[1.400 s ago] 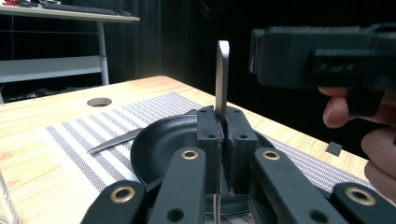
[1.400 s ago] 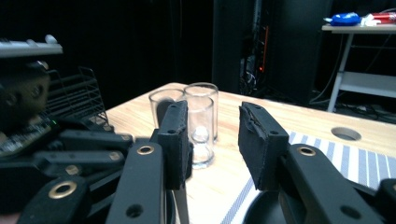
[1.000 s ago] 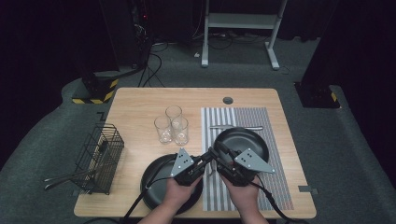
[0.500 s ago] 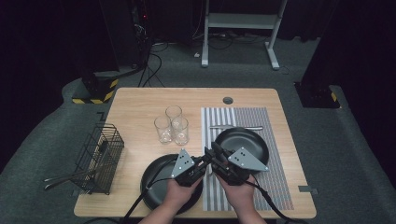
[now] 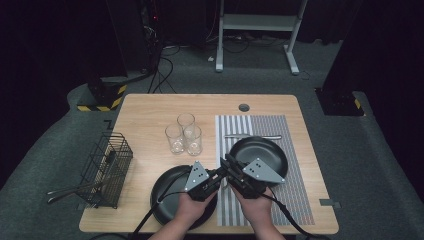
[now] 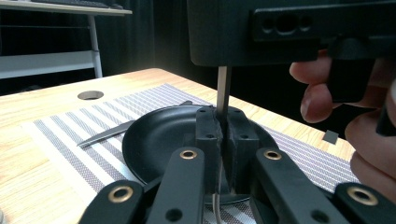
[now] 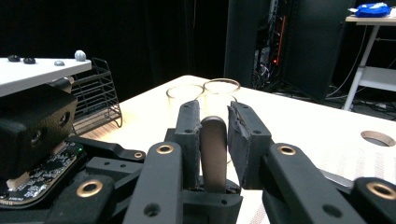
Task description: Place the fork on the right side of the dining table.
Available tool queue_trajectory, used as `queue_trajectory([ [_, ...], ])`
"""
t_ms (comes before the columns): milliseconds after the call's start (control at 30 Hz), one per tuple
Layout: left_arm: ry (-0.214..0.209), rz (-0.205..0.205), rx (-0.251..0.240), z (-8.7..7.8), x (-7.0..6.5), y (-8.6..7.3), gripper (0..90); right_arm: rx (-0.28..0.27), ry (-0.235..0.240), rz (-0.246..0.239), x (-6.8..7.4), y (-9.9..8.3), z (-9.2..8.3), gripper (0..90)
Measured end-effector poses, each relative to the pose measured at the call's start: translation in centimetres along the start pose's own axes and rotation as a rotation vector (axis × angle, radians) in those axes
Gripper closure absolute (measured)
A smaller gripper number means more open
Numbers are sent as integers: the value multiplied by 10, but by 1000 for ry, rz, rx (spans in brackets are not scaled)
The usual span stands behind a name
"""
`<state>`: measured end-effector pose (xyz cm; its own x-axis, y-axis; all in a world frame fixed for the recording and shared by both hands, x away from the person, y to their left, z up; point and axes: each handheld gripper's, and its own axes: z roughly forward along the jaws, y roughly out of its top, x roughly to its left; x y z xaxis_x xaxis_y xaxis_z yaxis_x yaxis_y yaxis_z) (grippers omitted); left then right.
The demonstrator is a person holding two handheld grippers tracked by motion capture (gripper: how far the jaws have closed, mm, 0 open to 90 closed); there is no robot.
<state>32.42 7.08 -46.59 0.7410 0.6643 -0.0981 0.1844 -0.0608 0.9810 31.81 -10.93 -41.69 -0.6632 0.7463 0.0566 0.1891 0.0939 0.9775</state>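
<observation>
On the wooden bench (image 5: 150, 107), a striped placemat (image 5: 295, 200) bears a black plate (image 5: 265, 150). Above the placemat's near left edge, the left tongs (image 6: 223, 135) are clamped on a metal utensil handle (image 6: 223, 88); the right tongs (image 7: 214, 135) have just been closing, the handle between them with gaps at both sides.

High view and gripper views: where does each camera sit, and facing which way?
High view: above the person's side, looking forward and down on the table; forearms enter below, holding left gripper and right gripper.
Left gripper view: between its jaws, shut on a utensil handle, toward the black plate; the right hand's fingers show.
Right gripper view: between its jaws, just been closing around that handle, toward the glasses.
Both gripper views share the handle.
</observation>
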Motion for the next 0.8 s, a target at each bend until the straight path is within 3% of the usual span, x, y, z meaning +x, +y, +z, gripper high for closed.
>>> queue_trajectory([
  [167,2,2,16,0,-1,-1,838,3,-1,-4,0,-2,-1,764],
  [300,-1,5,45,-1,1,-1,698,4,-16,-13,-1,-1,-2,772],
  [467,-6,27,54,-13,1,1,619,-2,-23,-10,-5,-1,-5,774],
  [567,14,45,45,-26,3,1,595,-5,-24,-13,-5,-1,-8,775],
  [800,79,28,33,-53,21,-4,583,-11,-27,1,-9,-3,-15,775],
])
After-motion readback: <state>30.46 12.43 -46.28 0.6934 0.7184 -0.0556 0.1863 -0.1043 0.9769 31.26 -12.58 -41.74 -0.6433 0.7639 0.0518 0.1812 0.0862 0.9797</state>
